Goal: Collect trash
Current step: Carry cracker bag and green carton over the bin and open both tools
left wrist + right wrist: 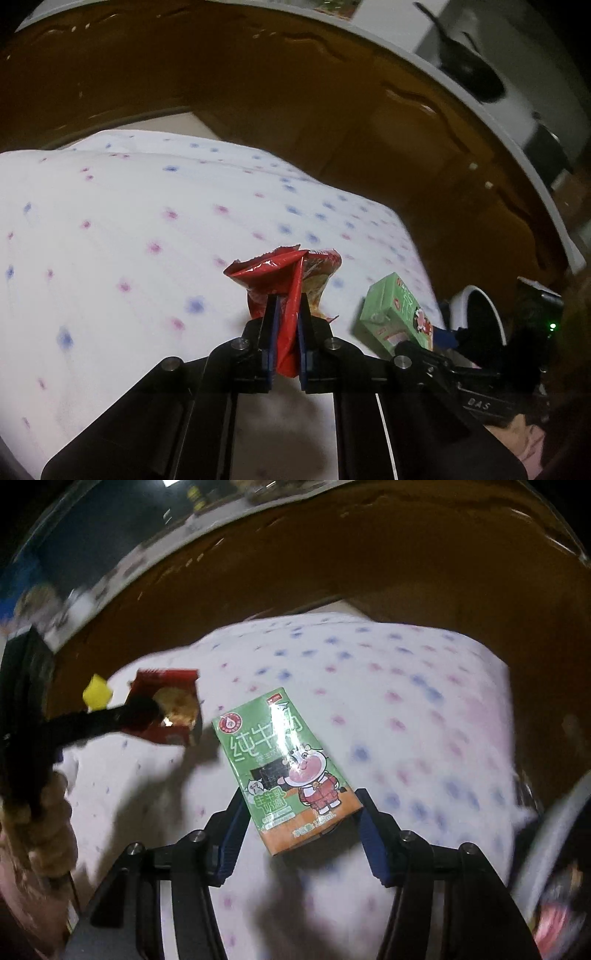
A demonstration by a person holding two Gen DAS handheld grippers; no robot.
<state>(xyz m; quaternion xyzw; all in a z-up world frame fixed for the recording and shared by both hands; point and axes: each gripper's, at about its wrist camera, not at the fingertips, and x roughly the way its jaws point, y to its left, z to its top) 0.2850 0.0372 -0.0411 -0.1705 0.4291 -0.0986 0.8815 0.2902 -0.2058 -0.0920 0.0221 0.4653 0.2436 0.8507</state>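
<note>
A crumpled red snack wrapper (280, 266) hangs above the dotted cloth, with my left gripper (289, 299) shut on its lower part. In the right wrist view the same wrapper (173, 701) shows at the left, in the left gripper (147, 710). A green milk carton (273, 746) with a cartoon cow sits tilted between the fingers of my right gripper (299, 797), which is shut on its lower sides; it casts a shadow on the cloth below. The carton (395, 306) also appears at the right of the left wrist view.
A white cloth with blue and pink dots (110, 240) covers the surface under both grippers. Dark brown wood (258, 92) curves behind it. A white-rimmed round container (480, 314) sits at the right, a black pan (469, 70) beyond.
</note>
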